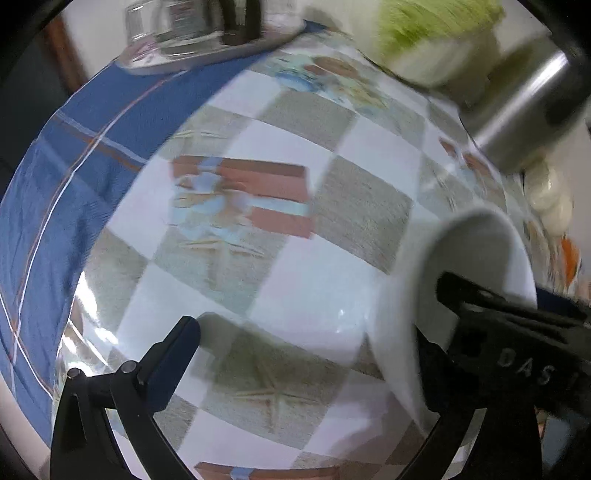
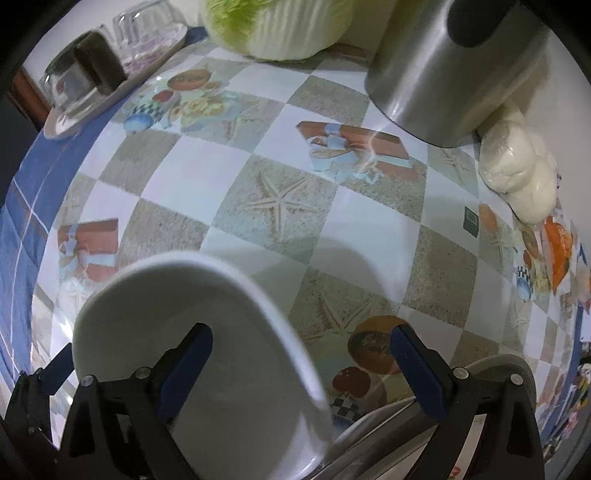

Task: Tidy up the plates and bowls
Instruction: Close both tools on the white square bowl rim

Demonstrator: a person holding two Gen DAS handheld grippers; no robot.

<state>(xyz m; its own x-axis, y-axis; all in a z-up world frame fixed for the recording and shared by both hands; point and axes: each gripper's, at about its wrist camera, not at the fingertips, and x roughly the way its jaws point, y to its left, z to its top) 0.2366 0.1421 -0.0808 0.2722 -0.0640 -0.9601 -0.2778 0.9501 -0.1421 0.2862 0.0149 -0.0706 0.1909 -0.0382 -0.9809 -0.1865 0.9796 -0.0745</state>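
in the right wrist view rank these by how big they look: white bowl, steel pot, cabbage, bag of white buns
1. white bowl, though it sits closest to the camera
2. steel pot
3. cabbage, cut off by the frame, so unsure
4. bag of white buns

In the right wrist view, a bowl [image 2: 192, 332] sat at lower left on the tablecloth [image 2: 280, 206]. A tray of glasses [image 2: 110, 74] lay upper left, a cabbage [image 2: 273, 26] top centre, a metal pot [image 2: 450, 70] upper right, perhaps buns [image 2: 521, 170] beneath it.

Left gripper [image 1: 314, 336] and right gripper [image 2: 303, 347] gape, pointing down.
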